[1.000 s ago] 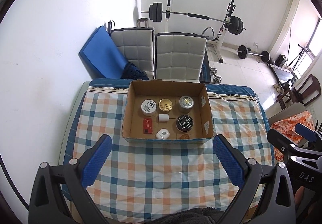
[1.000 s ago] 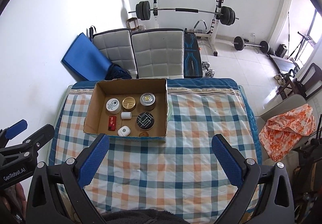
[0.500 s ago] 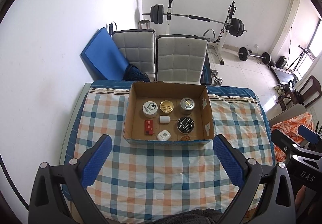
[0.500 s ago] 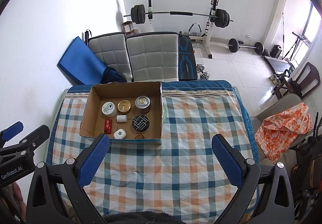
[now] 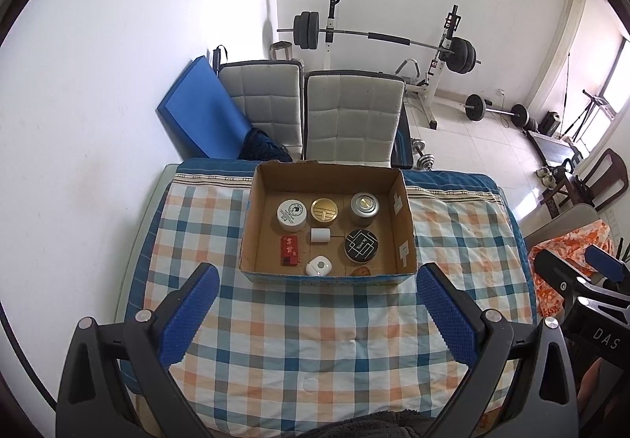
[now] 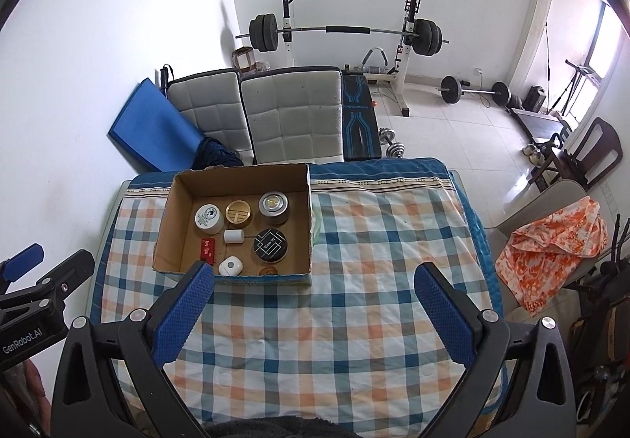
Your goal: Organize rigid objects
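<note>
We see wide bare checked cloth point(image 6: 354, 304) in front of and to the right of the cardboard box point(image 5: 327, 276), with nothing standing on it. The box walls rise around the items; its top is open. Inside, the round tins point(image 5: 364, 206) and small cases point(image 5: 318, 265) sit close together, with narrow gaps between them. The left strip of the box floor is bare. Two chairs point(image 5: 350, 115) stand just beyond the table's far edge.

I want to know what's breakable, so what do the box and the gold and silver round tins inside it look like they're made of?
Box: brown corrugated cardboard, matte, torn rim. Gold tin: probably metal, shiny brushed lid. Silver tin: likely metal, reflective top.
</note>
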A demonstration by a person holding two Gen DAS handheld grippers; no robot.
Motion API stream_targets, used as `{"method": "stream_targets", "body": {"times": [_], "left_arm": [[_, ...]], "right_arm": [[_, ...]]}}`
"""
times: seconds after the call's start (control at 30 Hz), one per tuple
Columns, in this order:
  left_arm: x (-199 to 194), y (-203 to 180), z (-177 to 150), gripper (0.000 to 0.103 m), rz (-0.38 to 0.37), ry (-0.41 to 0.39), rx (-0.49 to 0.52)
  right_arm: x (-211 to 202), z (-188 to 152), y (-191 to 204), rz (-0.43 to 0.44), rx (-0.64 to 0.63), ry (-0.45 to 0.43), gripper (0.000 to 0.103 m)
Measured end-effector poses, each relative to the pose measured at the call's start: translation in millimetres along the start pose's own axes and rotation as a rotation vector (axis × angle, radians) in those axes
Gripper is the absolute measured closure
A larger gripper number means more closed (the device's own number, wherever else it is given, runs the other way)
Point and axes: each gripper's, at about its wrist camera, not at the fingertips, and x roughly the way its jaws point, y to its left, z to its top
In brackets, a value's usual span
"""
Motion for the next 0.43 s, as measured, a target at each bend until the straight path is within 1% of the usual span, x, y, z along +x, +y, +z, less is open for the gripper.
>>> {"method": "stream_targets", "body": {"times": [0.2,0.43], "left_arm": [[0.1,0.5,1.4,0.0,0.001,-0.005,0.005],[-2.5,0.0,-0.9,0.0,0.009,-0.023,0.005]], "right_arm": [[-4.0,-0.5,1.4,-0.015,0.012,-0.009,0.0],[-5.1,-0.8,2.6,-0.013,0.017,-0.011,0.0]]}}
